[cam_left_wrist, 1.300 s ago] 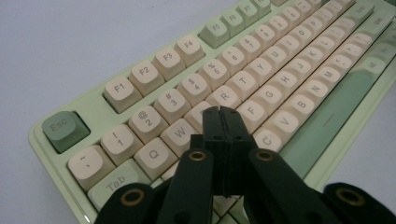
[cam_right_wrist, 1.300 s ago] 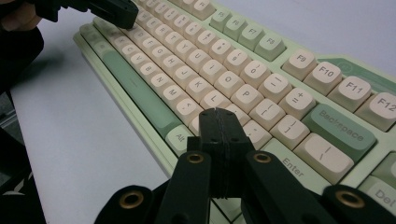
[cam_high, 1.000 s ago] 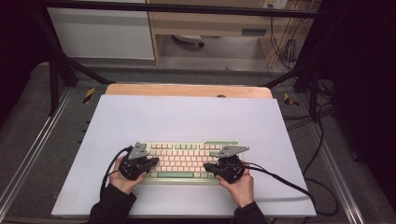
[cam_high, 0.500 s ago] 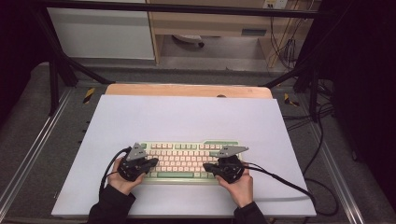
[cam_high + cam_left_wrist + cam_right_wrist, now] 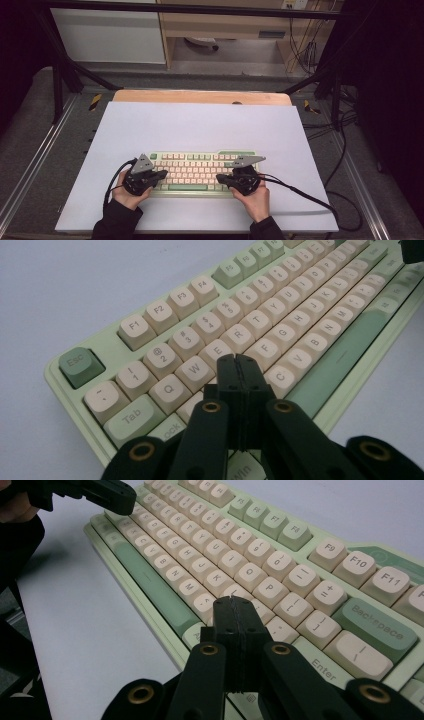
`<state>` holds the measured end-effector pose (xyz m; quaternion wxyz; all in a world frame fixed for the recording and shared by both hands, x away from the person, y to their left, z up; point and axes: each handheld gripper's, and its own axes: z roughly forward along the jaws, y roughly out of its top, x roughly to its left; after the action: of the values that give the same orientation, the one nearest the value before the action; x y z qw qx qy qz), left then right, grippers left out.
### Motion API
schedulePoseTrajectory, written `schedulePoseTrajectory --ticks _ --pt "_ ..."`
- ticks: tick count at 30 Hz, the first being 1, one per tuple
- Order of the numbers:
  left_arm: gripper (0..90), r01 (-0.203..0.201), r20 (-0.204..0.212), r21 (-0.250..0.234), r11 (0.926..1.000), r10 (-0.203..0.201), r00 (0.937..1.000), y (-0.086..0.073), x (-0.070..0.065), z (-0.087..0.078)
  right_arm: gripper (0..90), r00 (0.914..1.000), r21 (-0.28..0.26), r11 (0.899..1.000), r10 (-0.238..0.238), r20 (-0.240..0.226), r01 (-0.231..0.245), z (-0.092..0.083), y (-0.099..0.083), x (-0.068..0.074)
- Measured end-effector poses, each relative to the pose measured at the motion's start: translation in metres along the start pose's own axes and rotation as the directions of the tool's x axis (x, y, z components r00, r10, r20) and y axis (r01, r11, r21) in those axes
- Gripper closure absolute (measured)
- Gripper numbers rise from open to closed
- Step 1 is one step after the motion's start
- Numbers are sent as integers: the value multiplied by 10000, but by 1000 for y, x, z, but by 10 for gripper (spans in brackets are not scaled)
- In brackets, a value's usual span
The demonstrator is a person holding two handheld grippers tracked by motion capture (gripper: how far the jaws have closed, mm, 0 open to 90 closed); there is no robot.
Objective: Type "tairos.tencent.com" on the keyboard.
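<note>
Pale green and cream, the keyboard (image 5: 202, 172) lies flat on the white surface (image 5: 200, 125), near the person's edge and roughly centred between the two hands. The left gripper (image 5: 161, 174) sits over the keyboard's left end, held in the left hand (image 5: 127, 192). In the left gripper view its black fingers (image 5: 230, 372) are pressed together with nothing between them, the tips hanging over the keys just below W and E, with C and V beside them; whether they touch a key I cannot tell. The right gripper (image 5: 220, 178) is over the right end, in the right hand (image 5: 255, 200). In the right gripper view its fingers (image 5: 227, 615) are likewise pressed together and empty, tips above the keys just below P, near Enter and Backspace. A black cable (image 5: 300, 192) trails from the right gripper across the surface and off its right side. The left gripper's cable (image 5: 114, 177) loops beside the left wrist
</note>
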<state>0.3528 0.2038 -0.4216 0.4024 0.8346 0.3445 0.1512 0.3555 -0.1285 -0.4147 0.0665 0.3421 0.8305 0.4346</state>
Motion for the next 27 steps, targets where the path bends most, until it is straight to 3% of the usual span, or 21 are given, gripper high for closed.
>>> schedulePoseTrajectory --ticks 27 --pt "900 150 64 -26 9999 -150 9999 -5 2 -6 900 10000 382 9993 -25 -48 27 24 1 6"
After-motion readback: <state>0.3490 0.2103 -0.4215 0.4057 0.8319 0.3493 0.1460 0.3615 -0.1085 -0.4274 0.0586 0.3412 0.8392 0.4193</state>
